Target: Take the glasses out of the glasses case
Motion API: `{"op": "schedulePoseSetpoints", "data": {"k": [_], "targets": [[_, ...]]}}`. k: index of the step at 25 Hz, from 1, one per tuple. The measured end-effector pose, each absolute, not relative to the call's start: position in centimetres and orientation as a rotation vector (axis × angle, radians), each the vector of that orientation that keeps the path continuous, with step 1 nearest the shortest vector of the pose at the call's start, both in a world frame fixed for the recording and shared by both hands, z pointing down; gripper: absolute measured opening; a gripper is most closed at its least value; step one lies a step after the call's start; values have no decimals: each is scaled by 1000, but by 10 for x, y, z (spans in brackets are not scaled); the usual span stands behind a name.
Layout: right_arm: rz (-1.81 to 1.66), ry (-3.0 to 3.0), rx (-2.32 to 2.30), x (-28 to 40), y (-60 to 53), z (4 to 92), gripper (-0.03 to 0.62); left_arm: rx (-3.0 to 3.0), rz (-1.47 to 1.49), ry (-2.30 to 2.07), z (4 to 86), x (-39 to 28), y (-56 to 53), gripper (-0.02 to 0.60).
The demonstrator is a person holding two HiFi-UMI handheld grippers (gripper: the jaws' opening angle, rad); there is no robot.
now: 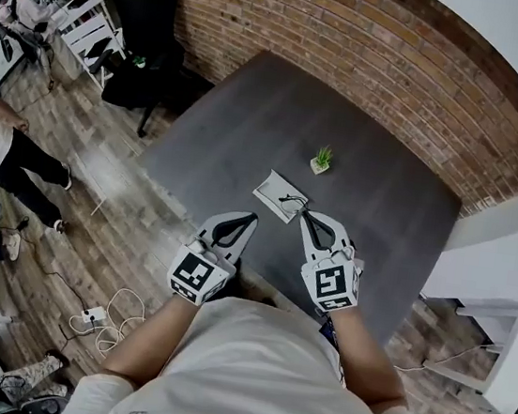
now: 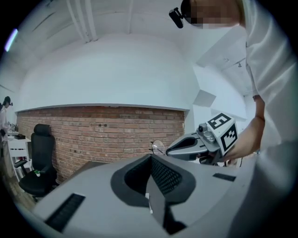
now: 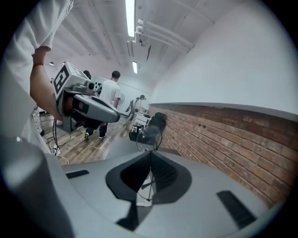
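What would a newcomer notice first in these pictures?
The thin-rimmed glasses are pinched in the right hand-held gripper, above the dark table. Below them the pale glasses case lies on the table, and a small potted plant stands just beyond it.

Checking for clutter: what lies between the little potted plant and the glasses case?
Nothing: in the head view, only bare table separates potted plant and glasses case.

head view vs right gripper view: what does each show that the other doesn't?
Head view only: the potted plant and the glasses case lying whole on the table. Right gripper view only: the ceiling strip lights and the round lens of the glasses above the jaws. Both: the glasses clamped in the right gripper, the left gripper alongside, the brick wall.
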State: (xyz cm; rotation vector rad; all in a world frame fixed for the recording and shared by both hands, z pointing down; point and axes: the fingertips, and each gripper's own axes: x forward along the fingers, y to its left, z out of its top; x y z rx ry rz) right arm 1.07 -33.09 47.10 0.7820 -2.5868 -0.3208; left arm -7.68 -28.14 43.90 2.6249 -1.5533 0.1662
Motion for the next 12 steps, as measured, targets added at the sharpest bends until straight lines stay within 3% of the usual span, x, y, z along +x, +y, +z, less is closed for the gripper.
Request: {"op": "schedulePoseSetpoints", "data": {"k": [12], "targets": [[-329, -2746, 709, 18, -274, 422, 12, 2578, 181, -1668, 416, -73, -219, 11]]}}
